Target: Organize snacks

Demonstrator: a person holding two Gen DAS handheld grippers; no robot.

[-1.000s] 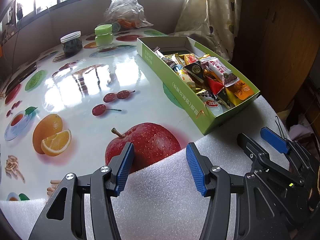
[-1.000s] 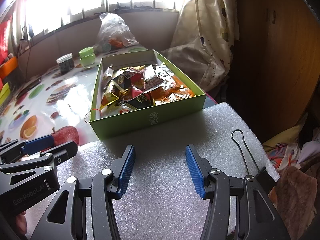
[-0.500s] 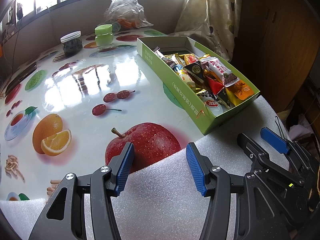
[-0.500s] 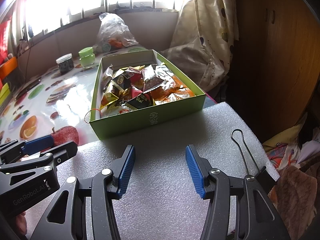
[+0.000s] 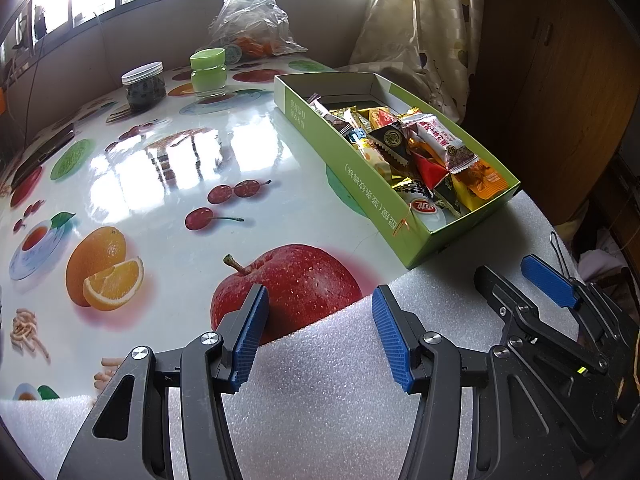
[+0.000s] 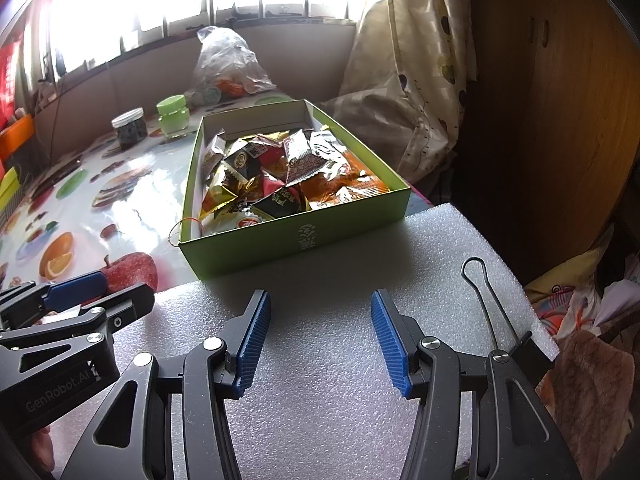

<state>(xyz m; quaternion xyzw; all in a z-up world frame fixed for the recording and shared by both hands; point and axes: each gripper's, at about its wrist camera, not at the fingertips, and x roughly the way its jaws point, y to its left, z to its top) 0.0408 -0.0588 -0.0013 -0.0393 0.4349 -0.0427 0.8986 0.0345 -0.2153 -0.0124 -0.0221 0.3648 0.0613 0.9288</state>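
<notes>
The table [image 5: 168,168] with its glossy fruit-print cover is taking up most of the left wrist view, and a wide stretch of it is lying bare between the jars at the back and the near edge. A white foam sheet [image 6: 340,320] is covering the near corner of the table, its right edge and front corner showing in the right wrist view, with a drop to cloth and clutter beyond. The green box [image 6: 296,236] is sitting at the far edge of the foam, its near wall just beside that edge, and its long right side is running close along the table's edge by the curtain [image 6: 404,80]. The snacks [image 6: 280,176] are lying heaped inside the box — wrapped packets in gold, red, orange and black, filling the near half and leaving the far end showing bare floor.

The left gripper [image 5: 318,336] is hovering over the foam's edge with its blue pads standing apart and nothing between them; the box is lying ahead and to its right, well clear. The right gripper [image 6: 320,338] is hanging over the foam with its jaws likewise parted and empty — the box is sitting straight ahead of them, apart from the tips. A binder clip [image 6: 496,312] is gripping the foam's right edge just beside the right gripper. Two jars [image 5: 176,80] and a plastic bag [image 5: 252,20] are standing at the far end.
</notes>
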